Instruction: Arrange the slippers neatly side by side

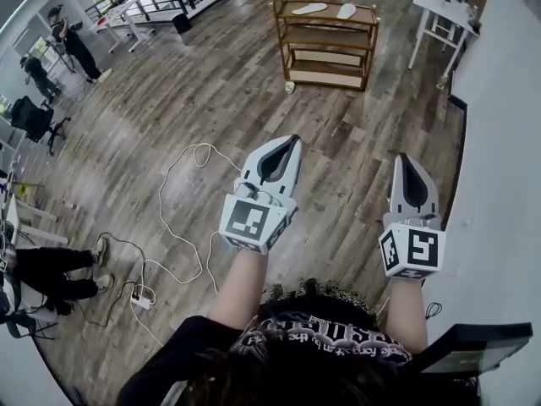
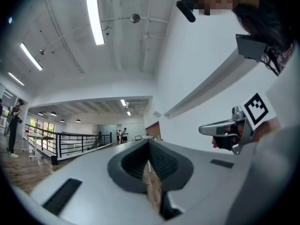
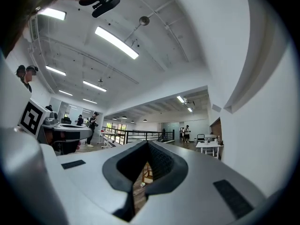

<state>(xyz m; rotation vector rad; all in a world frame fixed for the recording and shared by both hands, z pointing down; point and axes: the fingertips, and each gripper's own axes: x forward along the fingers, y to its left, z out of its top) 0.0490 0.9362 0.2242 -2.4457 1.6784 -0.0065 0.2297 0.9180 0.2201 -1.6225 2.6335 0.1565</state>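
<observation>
Empty grippers, slippers far ahead
Your left gripper and right gripper point level with jaws fully together on nothing, because the slippers lie well ahead, apart on the wooden cart's top shelf.

Open wooden floor stretches from the left gripper and right gripper to the wooden shelf cart ahead. Only a loose white cable trails across it at the left. A white wall runs close along the right gripper's outer side, and a white table stands near the cart's right.
</observation>
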